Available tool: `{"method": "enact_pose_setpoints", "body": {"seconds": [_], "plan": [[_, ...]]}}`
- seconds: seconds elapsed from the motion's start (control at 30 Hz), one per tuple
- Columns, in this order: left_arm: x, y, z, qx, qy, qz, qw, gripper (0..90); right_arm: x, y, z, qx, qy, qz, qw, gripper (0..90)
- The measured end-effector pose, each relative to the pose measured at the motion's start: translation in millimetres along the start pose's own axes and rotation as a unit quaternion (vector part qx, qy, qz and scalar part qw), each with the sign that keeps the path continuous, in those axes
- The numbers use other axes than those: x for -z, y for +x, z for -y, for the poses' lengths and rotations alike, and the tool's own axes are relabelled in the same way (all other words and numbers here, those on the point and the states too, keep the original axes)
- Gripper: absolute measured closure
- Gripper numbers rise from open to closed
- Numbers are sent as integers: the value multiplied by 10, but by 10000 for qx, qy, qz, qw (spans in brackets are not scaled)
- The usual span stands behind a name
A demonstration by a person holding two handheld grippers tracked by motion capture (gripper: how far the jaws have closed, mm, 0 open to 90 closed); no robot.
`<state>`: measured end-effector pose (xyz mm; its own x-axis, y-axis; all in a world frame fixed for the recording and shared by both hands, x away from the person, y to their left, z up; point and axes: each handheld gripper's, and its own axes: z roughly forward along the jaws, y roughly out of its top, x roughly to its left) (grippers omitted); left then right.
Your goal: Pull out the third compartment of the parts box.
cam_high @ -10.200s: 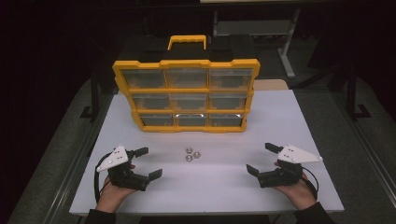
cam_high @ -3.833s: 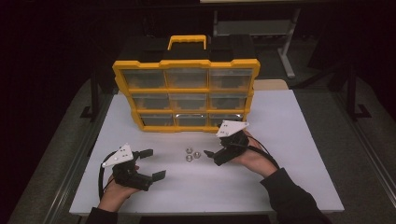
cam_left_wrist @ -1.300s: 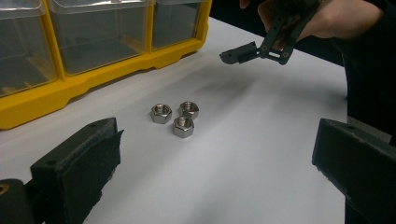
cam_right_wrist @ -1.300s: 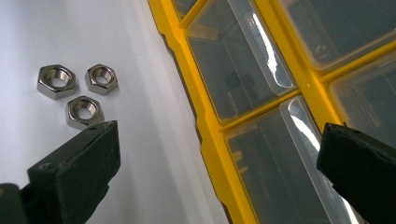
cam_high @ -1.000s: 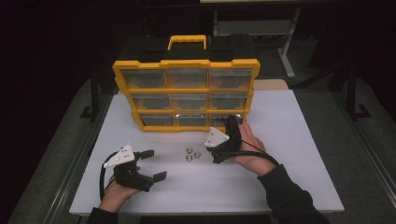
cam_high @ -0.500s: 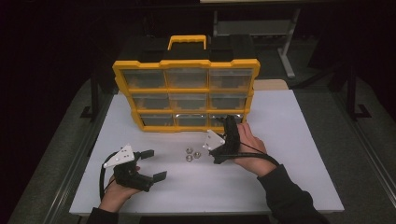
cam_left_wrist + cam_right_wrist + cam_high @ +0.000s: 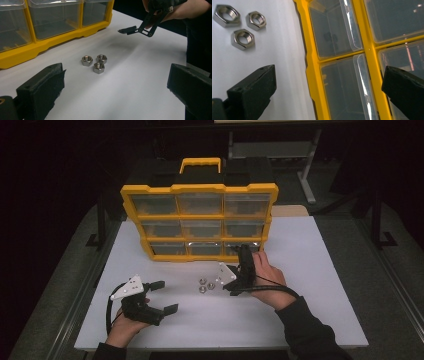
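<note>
nuts (image 7: 205,284): three steel hex nuts lay flat, bores up, in a tight cluster on the white table (image 7: 310,320), just in front of the yellow organizer (image 7: 200,220) and apart from it.
right gripper (image 7: 237,281): hovered just right of the nuts, rolled onto its side, jaws spread wide and holding nothing.
left gripper (image 7: 160,296): rested low on the table toward the near left, well apart from the nuts, jaws likewise spread and empty.
key relation: the nuts lay to the left of the right gripper, not between its jaws; in its own view they sat in the top left corner (image 7: 239,25), beyond the left jaw, while the gap between the jaws framed the organizer's clear bins (image 7: 337,32).
nearer hand: the right, clearly; it looked to need a swing toward the nuts before any pinch.
long axis: none to speak of; each nut is squat and six-sided, so flats matter more than direction.
cluster: the nuts sat touching or nearly so, so picking one may nudge the others.
left gripper view: showed the nuts (image 7: 95,62) dead ahead between its jaws, and the right gripper (image 7: 136,30) above the table beyond them.
high view: gave the layout, though the nuts were too small to count surely.
bins: seemed empty through the clear fronts, but i cannot be sure.
</note>
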<state>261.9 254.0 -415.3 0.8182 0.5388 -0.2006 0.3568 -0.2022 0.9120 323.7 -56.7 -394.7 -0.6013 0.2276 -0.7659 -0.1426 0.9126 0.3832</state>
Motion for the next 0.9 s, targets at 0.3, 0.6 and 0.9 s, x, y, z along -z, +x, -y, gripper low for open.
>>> {"method": "enact_pose_setpoints", "body": {"seconds": [0.3,0.6,0.9], "plan": [[-16,-9,0,-4,-11,11,10000,6,-13,47,-2,324,183,154,9992,0],[-3,-4,-3,-18,-10,-15,10000,6,-36,92,-17,753,356,353,9959,0],[4,-4,-1,-17,-13,-30,10000,6,-57,105,10,944,469,516,9931,0]]}}
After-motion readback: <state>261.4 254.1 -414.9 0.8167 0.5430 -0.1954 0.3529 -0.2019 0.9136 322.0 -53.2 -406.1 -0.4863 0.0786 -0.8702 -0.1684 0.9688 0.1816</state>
